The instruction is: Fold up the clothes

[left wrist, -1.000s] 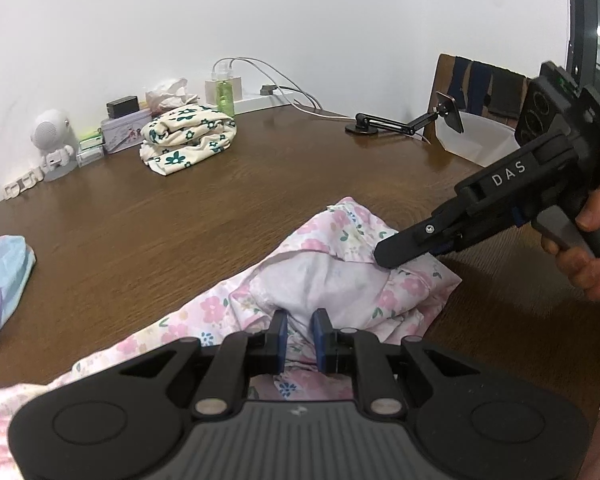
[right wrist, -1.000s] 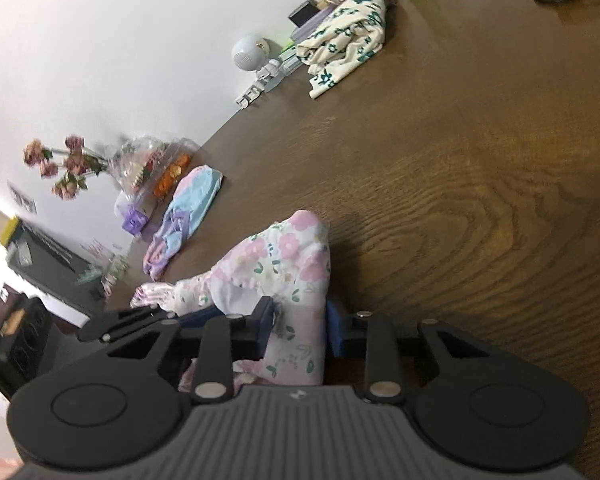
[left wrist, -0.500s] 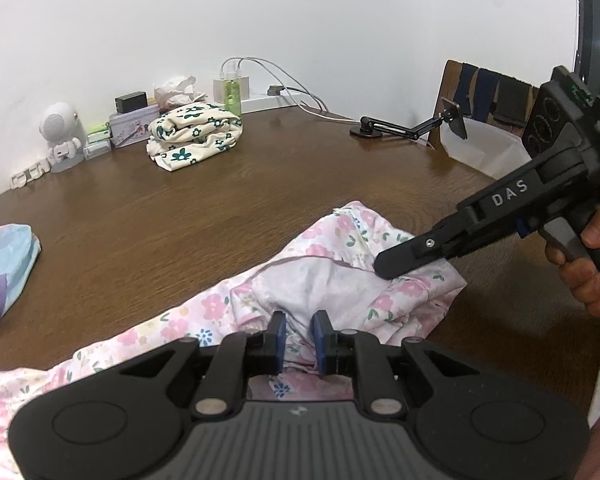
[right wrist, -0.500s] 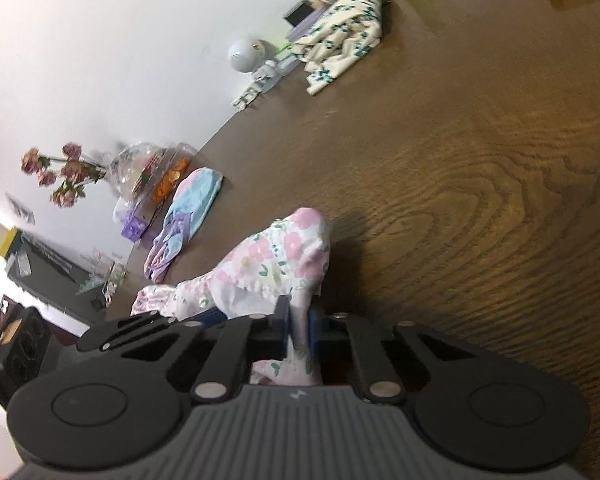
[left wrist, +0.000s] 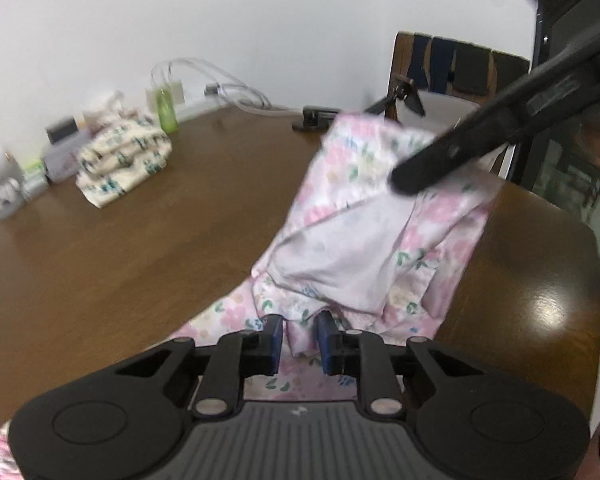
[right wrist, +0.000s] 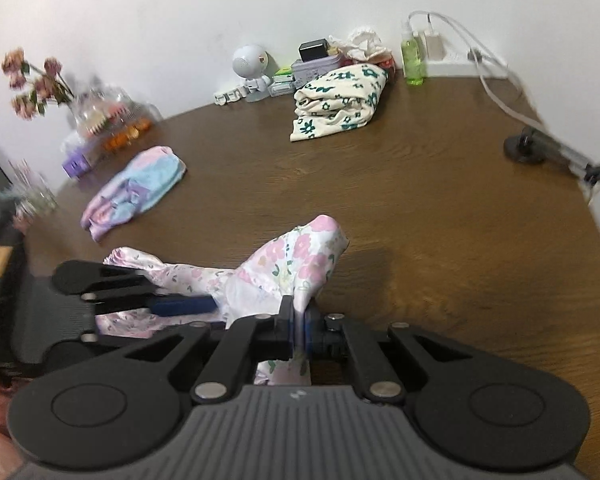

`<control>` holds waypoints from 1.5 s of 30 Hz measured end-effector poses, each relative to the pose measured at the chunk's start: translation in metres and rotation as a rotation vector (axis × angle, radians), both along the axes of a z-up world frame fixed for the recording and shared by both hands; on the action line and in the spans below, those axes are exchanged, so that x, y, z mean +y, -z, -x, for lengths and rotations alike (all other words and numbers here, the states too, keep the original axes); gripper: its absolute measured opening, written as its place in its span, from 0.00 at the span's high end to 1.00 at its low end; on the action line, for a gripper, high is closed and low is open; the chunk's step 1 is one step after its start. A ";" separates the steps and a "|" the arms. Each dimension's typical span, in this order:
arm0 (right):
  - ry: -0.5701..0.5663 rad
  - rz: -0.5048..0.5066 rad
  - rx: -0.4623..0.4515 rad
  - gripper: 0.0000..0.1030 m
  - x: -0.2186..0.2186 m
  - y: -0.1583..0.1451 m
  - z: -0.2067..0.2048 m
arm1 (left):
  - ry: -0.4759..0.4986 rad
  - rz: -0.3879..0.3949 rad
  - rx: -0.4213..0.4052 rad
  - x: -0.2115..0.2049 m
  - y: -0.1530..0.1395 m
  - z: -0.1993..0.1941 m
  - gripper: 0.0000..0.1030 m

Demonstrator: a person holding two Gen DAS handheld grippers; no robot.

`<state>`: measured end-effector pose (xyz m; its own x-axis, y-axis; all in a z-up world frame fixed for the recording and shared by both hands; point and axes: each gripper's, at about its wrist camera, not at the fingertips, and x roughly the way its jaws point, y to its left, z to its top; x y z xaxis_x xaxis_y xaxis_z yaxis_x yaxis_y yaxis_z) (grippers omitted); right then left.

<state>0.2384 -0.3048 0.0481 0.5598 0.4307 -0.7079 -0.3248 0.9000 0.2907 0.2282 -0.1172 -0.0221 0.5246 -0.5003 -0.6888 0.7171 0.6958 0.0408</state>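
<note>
A pink floral garment [left wrist: 364,240] hangs lifted above the brown table [left wrist: 140,240]; it also shows in the right wrist view [right wrist: 292,264]. My left gripper [left wrist: 298,340] is shut on a fold at its lower edge. My right gripper [right wrist: 298,324] is shut on another part of the same garment and holds it up; in the left wrist view it [left wrist: 396,184] reaches in from the upper right. The left gripper shows in the right wrist view [right wrist: 204,304] at the left, against the cloth.
A folded cream garment with green flowers [right wrist: 340,100] lies at the back. A blue and pink garment [right wrist: 136,188] lies at the left. Small items, a green bottle [right wrist: 412,56], cables and a flower vase [right wrist: 36,88] line the wall. A chair [left wrist: 452,64] stands beyond the table.
The right gripper closed on the garment and rose with it, lifting the cloth off the table. The right wrist view swung level. The left gripper kept its hold.
</note>
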 end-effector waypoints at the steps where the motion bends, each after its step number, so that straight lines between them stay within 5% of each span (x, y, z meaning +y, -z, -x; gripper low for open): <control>1: -0.010 0.009 -0.008 0.96 0.003 -0.004 0.002 | -0.002 0.011 0.009 -0.002 0.002 -0.003 0.84; 8: -0.096 0.083 -0.067 0.96 0.039 -0.025 0.005 | -0.060 0.070 0.001 0.042 -0.017 0.014 0.66; 15: -0.177 0.279 -0.104 0.96 0.089 -0.029 0.003 | -0.143 0.076 -0.006 0.105 -0.024 0.041 0.67; 23: -0.327 0.441 -0.122 0.96 0.158 -0.023 0.009 | -0.163 0.089 0.062 0.123 -0.004 0.040 0.68; 36: -0.344 0.263 0.027 0.93 0.203 0.025 -0.001 | -0.162 0.185 0.078 0.150 -0.001 0.051 0.66; 41: -0.305 0.128 0.032 0.78 0.191 0.037 0.000 | -0.220 0.239 0.053 0.172 -0.018 0.060 0.66; 45: -0.270 -0.029 0.006 0.75 0.169 0.030 0.008 | -0.256 0.279 0.014 0.182 -0.036 0.062 0.68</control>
<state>0.2302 -0.1359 0.0185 0.4174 0.5840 -0.6962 -0.5500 0.7723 0.3180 0.1664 0.0644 0.0136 0.6482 -0.5237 -0.5528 0.5178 0.8354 -0.1843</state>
